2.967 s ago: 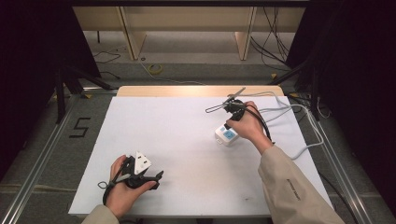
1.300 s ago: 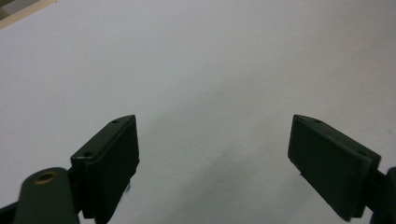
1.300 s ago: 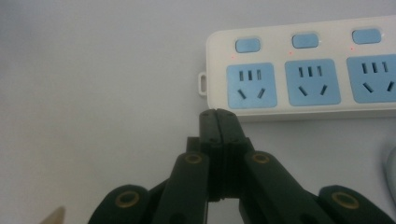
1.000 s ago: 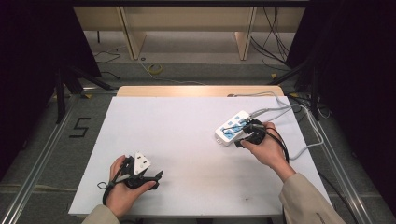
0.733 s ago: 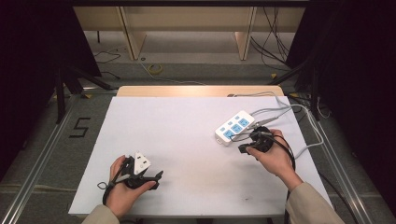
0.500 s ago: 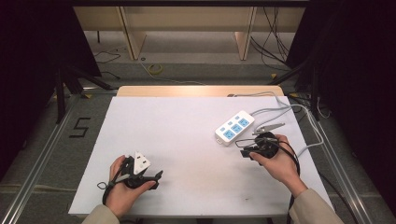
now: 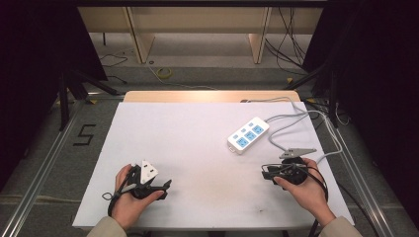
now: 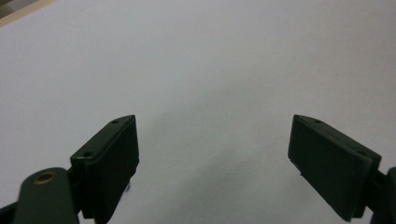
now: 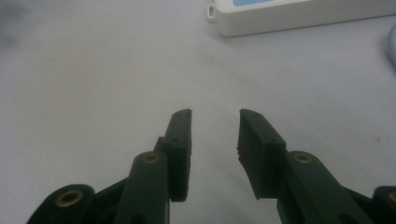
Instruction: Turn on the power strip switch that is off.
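Note:
A white power strip (image 7: 248, 134) with blue sockets lies flat on the white table top (image 7: 197, 138), right of centre, its grey cable (image 7: 296, 118) looping off to the right. My right gripper (image 7: 267, 173) rests near the front right, a short way in front of the strip and apart from it. In the right gripper view its jaws stand a little apart, the right gripper (image 9: 215, 114) holding nothing, with the power strip's (image 9: 299, 14) end beyond them. My left gripper (image 7: 165, 185) lies at the front left. The left gripper (image 8: 212, 126) is wide open over bare table.
A wooden strip (image 7: 212, 96) runs along the table's far edge. Metal rails (image 7: 44, 163) flank the table on both sides. A black "5" (image 7: 85, 134) marks the floor at left. Shelving legs and loose cables (image 7: 165, 73) lie on the floor behind.
My right gripper has let go of the power strip and drawn back toward the front right. The strip has ended a little farther back. The left gripper has stayed still.

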The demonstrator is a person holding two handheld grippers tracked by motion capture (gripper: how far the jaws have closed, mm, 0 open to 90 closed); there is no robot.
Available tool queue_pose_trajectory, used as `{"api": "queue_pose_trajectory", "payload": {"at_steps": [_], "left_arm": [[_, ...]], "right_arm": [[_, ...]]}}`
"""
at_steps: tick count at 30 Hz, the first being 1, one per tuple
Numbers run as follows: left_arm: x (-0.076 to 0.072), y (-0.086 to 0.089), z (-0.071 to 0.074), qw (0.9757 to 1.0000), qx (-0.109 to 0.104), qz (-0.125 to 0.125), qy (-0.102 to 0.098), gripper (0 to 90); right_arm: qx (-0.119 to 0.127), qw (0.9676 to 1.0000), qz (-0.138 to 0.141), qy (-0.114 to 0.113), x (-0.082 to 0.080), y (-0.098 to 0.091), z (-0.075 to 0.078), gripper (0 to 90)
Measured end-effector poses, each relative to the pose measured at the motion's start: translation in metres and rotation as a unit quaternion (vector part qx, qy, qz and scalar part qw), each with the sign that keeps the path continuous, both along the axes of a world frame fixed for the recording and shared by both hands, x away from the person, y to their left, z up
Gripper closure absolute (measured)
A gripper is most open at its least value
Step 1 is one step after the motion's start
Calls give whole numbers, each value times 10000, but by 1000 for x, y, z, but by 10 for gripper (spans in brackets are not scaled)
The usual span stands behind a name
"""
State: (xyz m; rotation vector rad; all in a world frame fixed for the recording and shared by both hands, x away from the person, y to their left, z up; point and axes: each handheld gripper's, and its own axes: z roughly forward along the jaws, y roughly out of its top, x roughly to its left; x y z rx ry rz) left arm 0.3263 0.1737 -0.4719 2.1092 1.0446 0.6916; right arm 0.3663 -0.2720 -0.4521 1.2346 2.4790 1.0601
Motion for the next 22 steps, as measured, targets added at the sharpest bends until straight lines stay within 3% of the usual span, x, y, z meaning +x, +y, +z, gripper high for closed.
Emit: {"api": "queue_pose_trajectory", "payload": {"at_steps": [11,17,22], "left_arm": [[1,1,-2,10000,24,11,22,160],[2,1,-2,10000,30,7,39,160],[4,0,-4,10000,10,36,57,160]], "right_arm": [[153,9998,-32,-97,-15,-8,-9,577],[109,9998,-27,-144,-18,-8,-13,567],[210,9997,-10,-160,-18,-8,-12,556]]}}
